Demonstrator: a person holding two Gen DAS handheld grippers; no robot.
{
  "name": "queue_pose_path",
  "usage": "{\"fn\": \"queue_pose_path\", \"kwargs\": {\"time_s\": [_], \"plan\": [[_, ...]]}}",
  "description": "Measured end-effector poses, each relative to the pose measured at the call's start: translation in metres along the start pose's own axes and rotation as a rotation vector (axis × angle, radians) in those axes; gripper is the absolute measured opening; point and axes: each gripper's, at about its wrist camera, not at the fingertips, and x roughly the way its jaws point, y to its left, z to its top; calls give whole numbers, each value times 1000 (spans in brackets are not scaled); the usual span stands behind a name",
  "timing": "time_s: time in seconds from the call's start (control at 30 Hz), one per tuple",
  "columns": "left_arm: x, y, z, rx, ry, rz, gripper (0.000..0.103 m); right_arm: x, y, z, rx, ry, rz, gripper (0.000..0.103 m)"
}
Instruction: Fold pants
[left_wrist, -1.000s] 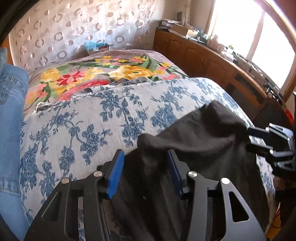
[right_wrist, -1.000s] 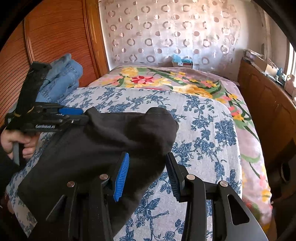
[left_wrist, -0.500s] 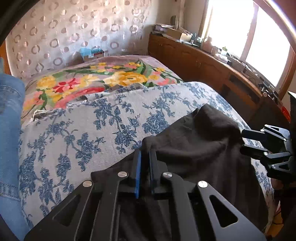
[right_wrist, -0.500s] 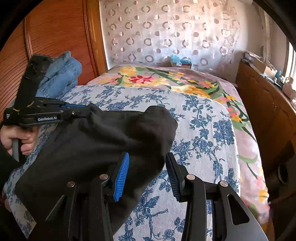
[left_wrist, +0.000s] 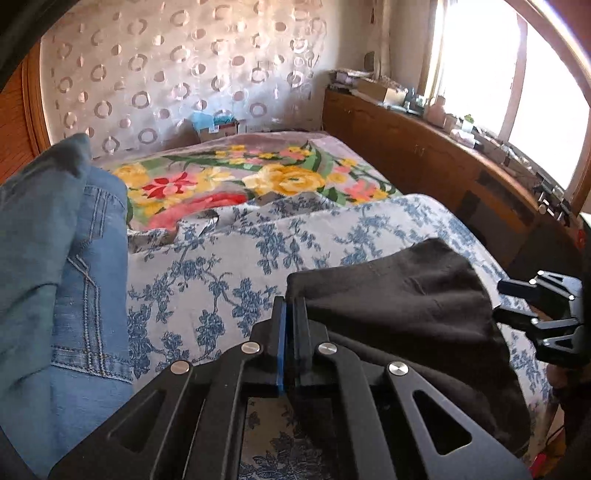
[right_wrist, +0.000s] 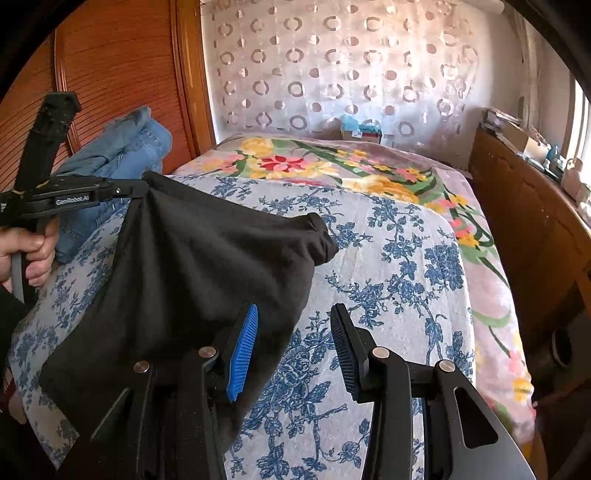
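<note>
Left wrist view is showing the left gripper (left_wrist: 290, 314) with its jaws pressed together, pinching a corner of the black pants (left_wrist: 406, 306) and raising it off the blue-flowered bedspread (left_wrist: 207, 280). From the right wrist view, the right gripper (right_wrist: 293, 332) is hanging with its jaws spread and nothing between the pads; the pants' edge is lying just beside its blue pad at about 9 o'clock. The pants are draping from the pinched corner at 10 o'clock across the bedspread toward 6 o'clock, with a bunched end pointing to 3 o'clock. The cloth is looking soft, light and limp, so it is likely sagging wherever it is unsupported; a second hold on the near free edge or the bunched end would probably spread it best. Blue jeans (right_wrist: 122, 155) are sitting at 10 o'clock against the wooden wardrobe (right_wrist: 122, 66). Waistband and leg ends are staying hard to tell apart, and the pants' near part is being cut off behind both grippers.
</note>
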Motion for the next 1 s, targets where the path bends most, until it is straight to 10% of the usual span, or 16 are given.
{"fn": "queue_pose_path", "kwargs": {"time_s": [0.27,0.6,1.0], "plan": [[-6,-13,-14,18,-11,-19,6,-8,6,-6,6,-1,0,43],[-22,-24,-38,54,-20,-29,79,-23,19,-18,24,-11,6,43],[-39,-43,-86,69,17,-21,79,-46,37,-42,41,-23,28,43]]}}
